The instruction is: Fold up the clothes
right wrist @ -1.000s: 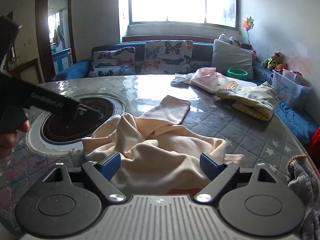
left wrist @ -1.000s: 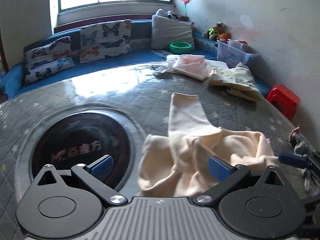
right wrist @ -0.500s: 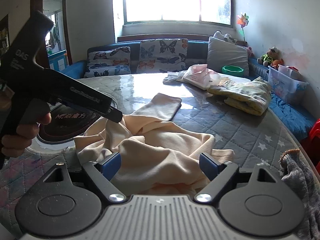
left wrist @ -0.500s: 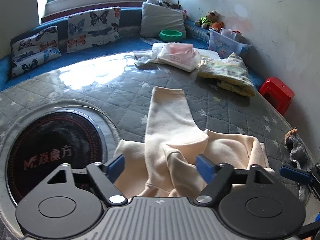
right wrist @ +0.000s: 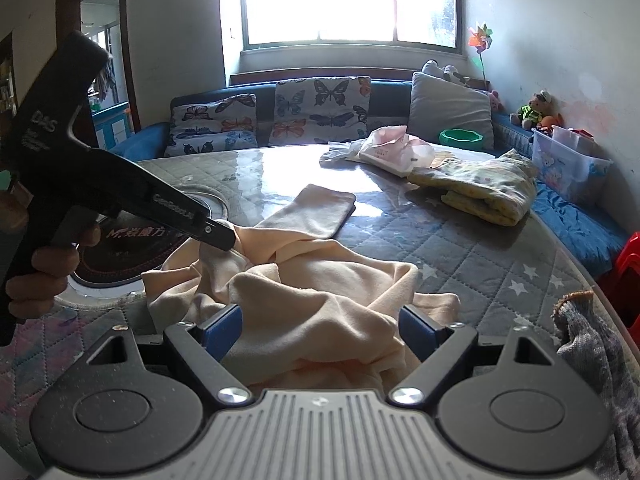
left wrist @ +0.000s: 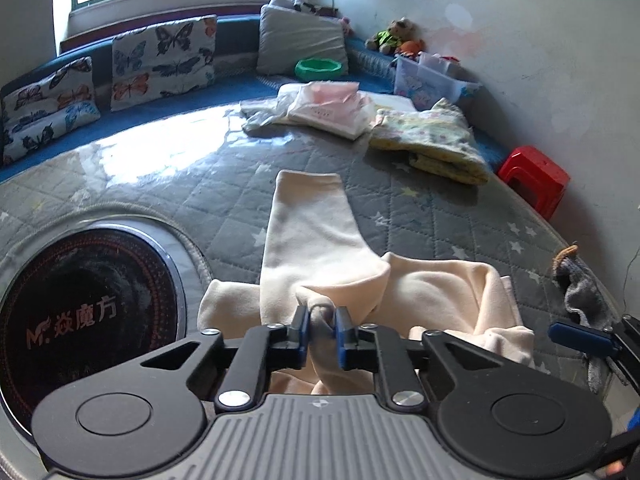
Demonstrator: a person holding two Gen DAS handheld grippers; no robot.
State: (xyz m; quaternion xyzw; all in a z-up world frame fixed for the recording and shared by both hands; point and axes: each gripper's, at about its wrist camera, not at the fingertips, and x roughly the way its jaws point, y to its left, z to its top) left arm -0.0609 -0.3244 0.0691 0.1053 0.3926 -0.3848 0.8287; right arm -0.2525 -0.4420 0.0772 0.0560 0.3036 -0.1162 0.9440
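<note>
A crumpled cream garment point(left wrist: 320, 248) lies on the grey quilted table point(left wrist: 440, 220), one sleeve stretched away toward the window. My left gripper point(left wrist: 321, 326) is shut on a bunched fold of it near the front edge. In the right wrist view the same garment point(right wrist: 320, 288) lies in a heap, and the left gripper point(right wrist: 218, 240) pinches its left side. My right gripper point(right wrist: 320, 326) is open, its blue pads either side of the heap's near edge, holding nothing.
A round black inset point(left wrist: 80, 304) sits in the table at left. Folded pink clothes point(left wrist: 328, 106) and a yellow patterned garment point(left wrist: 432, 140) lie at the far side. A grey knit cloth point(right wrist: 592, 344) hangs at the right edge. A red stool point(left wrist: 536, 180) stands beyond.
My left gripper moved right over the cream garment, lowered and closed on a fold. My right gripper stayed open and nearly still.
</note>
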